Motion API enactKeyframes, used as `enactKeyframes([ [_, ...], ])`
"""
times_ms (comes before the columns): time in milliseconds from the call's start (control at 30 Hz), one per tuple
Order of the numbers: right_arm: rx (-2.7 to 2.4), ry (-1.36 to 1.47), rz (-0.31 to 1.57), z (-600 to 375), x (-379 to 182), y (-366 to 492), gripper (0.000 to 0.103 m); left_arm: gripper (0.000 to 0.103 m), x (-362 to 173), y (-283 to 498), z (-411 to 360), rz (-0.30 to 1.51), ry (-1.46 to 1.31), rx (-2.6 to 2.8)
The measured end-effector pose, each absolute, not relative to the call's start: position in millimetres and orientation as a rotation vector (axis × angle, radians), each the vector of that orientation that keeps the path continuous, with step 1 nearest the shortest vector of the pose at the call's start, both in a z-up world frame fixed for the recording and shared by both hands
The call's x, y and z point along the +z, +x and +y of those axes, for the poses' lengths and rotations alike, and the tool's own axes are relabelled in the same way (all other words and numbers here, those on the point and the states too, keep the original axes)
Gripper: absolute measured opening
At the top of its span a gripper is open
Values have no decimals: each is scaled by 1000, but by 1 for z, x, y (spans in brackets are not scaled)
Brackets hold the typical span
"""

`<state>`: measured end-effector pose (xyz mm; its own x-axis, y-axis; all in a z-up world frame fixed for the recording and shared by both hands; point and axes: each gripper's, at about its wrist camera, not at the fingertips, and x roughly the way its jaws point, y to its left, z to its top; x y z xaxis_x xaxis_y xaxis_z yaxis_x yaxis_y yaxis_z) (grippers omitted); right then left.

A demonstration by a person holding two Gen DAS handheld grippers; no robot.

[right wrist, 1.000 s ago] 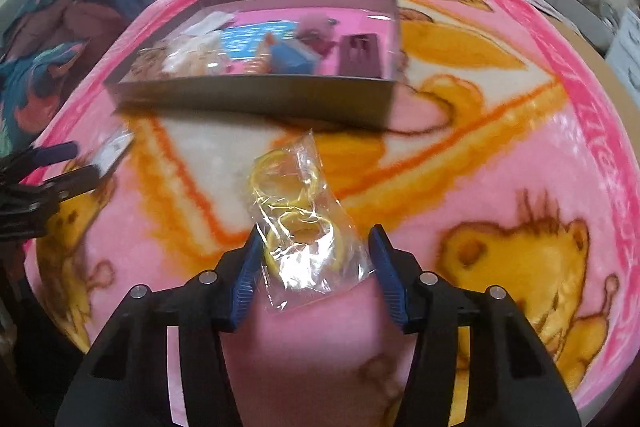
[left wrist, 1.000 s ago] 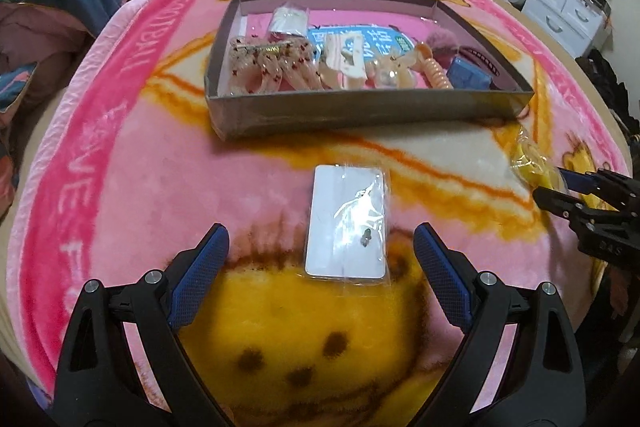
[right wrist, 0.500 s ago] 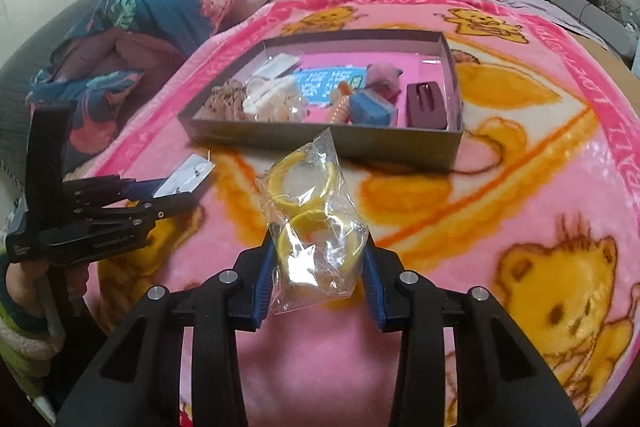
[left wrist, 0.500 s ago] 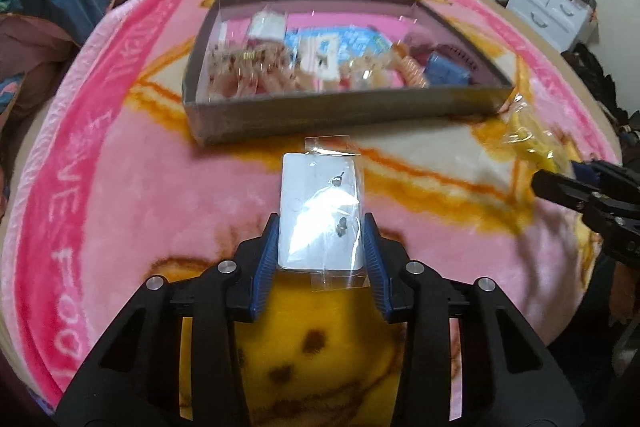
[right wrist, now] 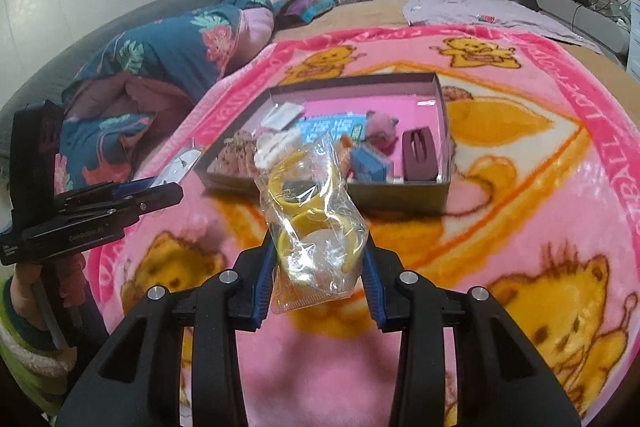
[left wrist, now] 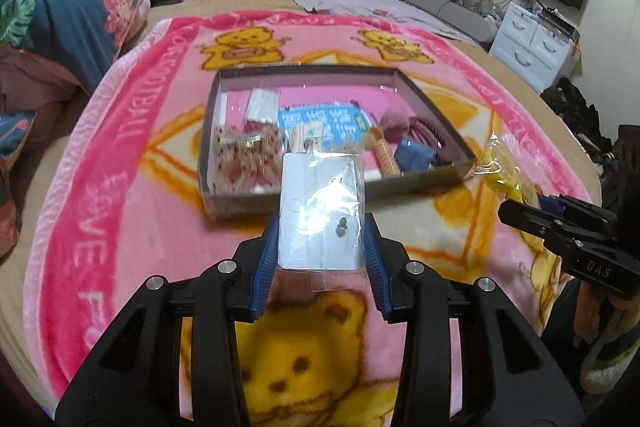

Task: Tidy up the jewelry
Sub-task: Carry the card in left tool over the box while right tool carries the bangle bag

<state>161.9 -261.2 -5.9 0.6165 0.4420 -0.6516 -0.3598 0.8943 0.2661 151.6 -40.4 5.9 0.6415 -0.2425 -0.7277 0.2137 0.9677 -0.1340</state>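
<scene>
Here, a big fluffy pink blanket [left wrist: 120,227] with yellow teddy bears on it covers the bed. On the blanket sits a wide, flat gray box [left wrist: 420,187] with low walls and a pink floor inside. The box holds many little things: a blue printed card [left wrist: 320,117], a pile of small red and white bits in clear wrap [left wrist: 244,155], a blue block [right wrist: 370,163], a dark red case [right wrist: 418,155], a fuzzy pink thing [right wrist: 380,131] and a white packet [left wrist: 260,103]. The left gripper [left wrist: 320,251] has black arms and blue pads [left wrist: 267,259]. It is clamped on a white earring card [left wrist: 316,219] that sits in a shiny clear sleeve. The card is flat with round corners, and a tiny silver stud shows on it. It is lifted off the blanket, in front of the near wall of the box. The right gripper [right wrist: 320,267] looks the same, and its pads squeeze a crinkly clear bag [right wrist: 316,227]. Inside the bag are round yellow rings [right wrist: 288,195], smooth like plastic. This bag is also up in the air, on the near side of the box. A hand [right wrist: 64,279] in a fuzzy sleeve holds the left gripper's handle.
</scene>
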Motion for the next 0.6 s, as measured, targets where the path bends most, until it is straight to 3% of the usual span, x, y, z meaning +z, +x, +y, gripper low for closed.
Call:
enactKeyframes([
  [600, 383, 164, 681, -285, 27, 210, 37, 32, 18, 208, -51, 824, -39, -256],
])
